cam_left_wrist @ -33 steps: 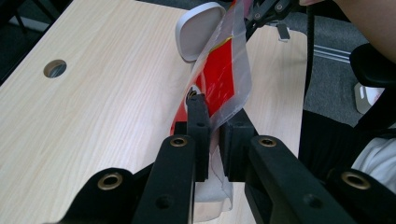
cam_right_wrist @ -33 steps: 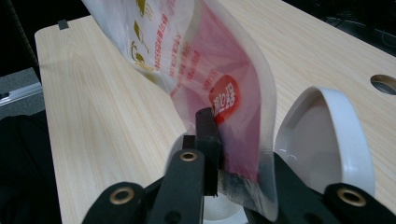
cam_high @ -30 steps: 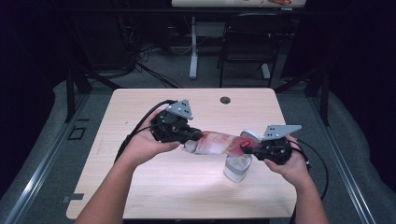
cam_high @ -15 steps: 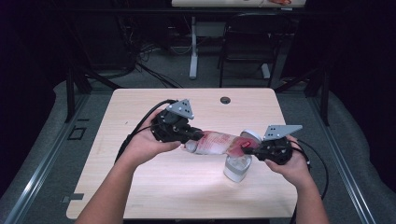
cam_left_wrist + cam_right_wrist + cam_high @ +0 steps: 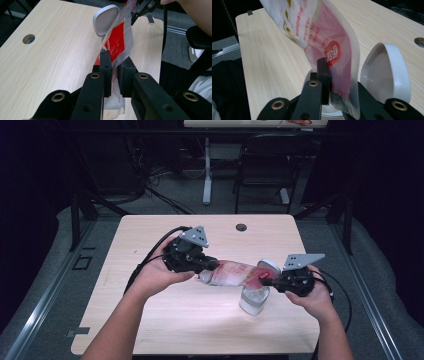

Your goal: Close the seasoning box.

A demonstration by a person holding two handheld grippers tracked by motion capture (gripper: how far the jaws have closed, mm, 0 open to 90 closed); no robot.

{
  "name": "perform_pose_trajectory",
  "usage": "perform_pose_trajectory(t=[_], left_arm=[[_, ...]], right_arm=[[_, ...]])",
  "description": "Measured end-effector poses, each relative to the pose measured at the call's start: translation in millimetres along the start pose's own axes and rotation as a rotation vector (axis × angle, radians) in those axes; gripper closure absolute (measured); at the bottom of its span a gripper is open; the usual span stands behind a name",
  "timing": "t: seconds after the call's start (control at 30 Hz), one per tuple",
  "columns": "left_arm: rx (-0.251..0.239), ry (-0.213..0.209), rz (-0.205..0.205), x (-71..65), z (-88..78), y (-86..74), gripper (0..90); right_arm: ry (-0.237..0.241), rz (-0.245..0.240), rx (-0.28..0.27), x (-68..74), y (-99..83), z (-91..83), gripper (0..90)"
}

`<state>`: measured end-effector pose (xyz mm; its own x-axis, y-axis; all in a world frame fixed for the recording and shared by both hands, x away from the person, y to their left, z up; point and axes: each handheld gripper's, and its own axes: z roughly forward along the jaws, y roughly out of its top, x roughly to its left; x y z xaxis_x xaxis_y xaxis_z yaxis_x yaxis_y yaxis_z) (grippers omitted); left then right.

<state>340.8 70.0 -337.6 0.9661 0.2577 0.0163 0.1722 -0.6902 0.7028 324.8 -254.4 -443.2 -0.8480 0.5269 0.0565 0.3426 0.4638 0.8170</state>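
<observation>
We held the plastic bag [image 5: 235,273] taut, left gripper [image 5: 202,266] and right gripper [image 5: 264,280] jaws clamped on its opposite ends, above the white cup [image 5: 254,301].

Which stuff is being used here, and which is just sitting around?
In use:
left gripper
right gripper
red and clear plastic bag, pinched at both ends
white container under the bag
white lid

Just around:
table hole
chair
floor cables
</observation>
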Motion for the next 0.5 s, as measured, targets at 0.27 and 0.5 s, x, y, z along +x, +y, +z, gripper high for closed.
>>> perform_pose_trajectory(t=[0.27, 0.5], left_arm=[[0.005, 0.001, 0.01, -0.8, 0.0, 1.8, 83.5], [0.004, -0.002, 0.011, -1.8, 1.1, 4.1, 83.5]], right_arm=[[0.003, -0.001, 0.002, -0.5, -0.4, -1.1, 88.1], [0.005, 0.003, 0.0, -1.6, -1.3, -2.0, 88.1]])
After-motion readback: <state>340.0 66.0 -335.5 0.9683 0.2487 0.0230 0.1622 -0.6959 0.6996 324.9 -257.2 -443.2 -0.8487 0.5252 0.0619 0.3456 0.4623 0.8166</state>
